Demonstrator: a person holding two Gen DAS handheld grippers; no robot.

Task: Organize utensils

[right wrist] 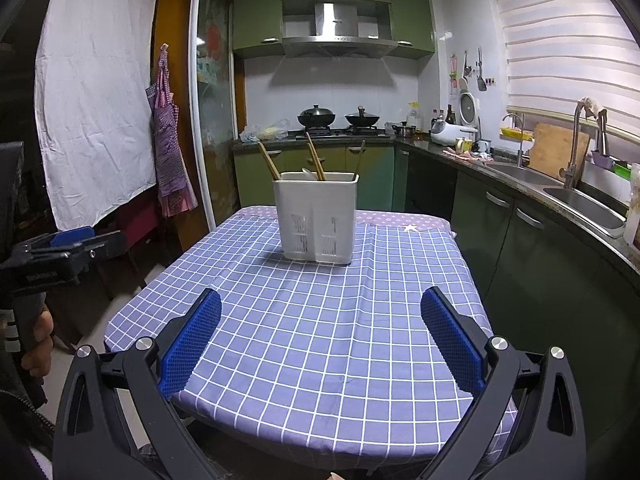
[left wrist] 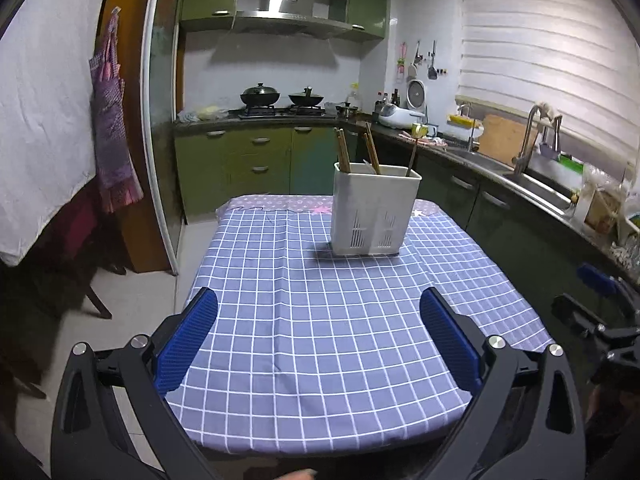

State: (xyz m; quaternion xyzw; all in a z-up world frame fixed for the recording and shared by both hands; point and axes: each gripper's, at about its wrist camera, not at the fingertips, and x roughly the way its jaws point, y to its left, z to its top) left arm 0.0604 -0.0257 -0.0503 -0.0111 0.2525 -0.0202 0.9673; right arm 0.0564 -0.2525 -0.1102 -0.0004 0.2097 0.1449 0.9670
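Upright near the far edge of the checked tablecloth (left wrist: 304,320), white utensil holder (left wrist: 374,208) with chopsticks (left wrist: 343,151) leaning inside; left gripper (left wrist: 318,316) and right gripper (right wrist: 320,316) both spread wide, empty, well short of it.

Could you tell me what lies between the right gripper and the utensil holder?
Only bare checked tablecloth separates the right gripper from the utensil holder, per the right wrist view.

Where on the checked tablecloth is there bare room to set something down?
The blue checked tablecloth is bare between the white plastic utensil holder and the near edge, under both open grippers: left gripper, right gripper. Strips either side of the holder are free. Only the holder's far-centre spot is taken.
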